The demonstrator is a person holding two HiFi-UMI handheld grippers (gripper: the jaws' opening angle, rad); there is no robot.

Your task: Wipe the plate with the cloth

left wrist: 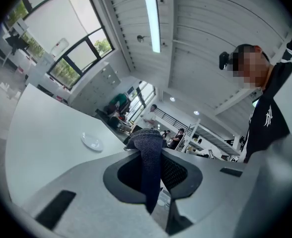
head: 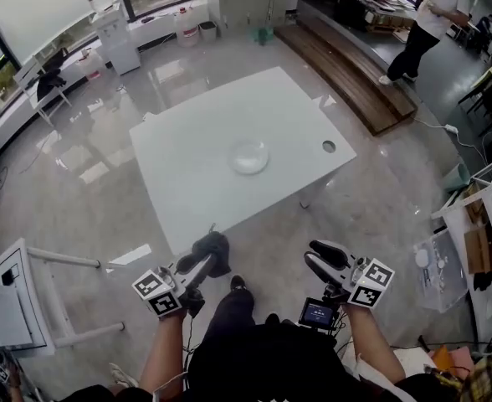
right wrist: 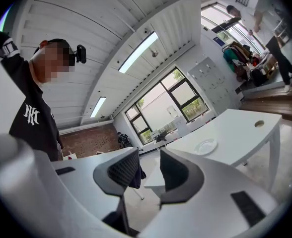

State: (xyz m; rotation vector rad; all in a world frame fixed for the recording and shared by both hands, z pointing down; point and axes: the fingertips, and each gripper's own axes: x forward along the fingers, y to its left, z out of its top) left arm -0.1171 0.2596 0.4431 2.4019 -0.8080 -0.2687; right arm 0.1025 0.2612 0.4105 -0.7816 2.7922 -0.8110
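2 units short of the white rectangular desk (head: 187,174): left hand-held gripper (head: 197,268) clamped on the dark blue knitted cloth (head: 215,248), right hand-held gripper (head: 325,258) jaws apart, empty. Clear round glass plate (head: 250,156) sits mid-desk, well apart from both. Risk: nothing steadies the plate, so a wipe may skid it, and the loosely hanging cloth could slip.

White interlocked "NY" emblem (right wrist: 32,115) on the chest of the person's black shirt (right wrist: 40,135); nothing else legible.
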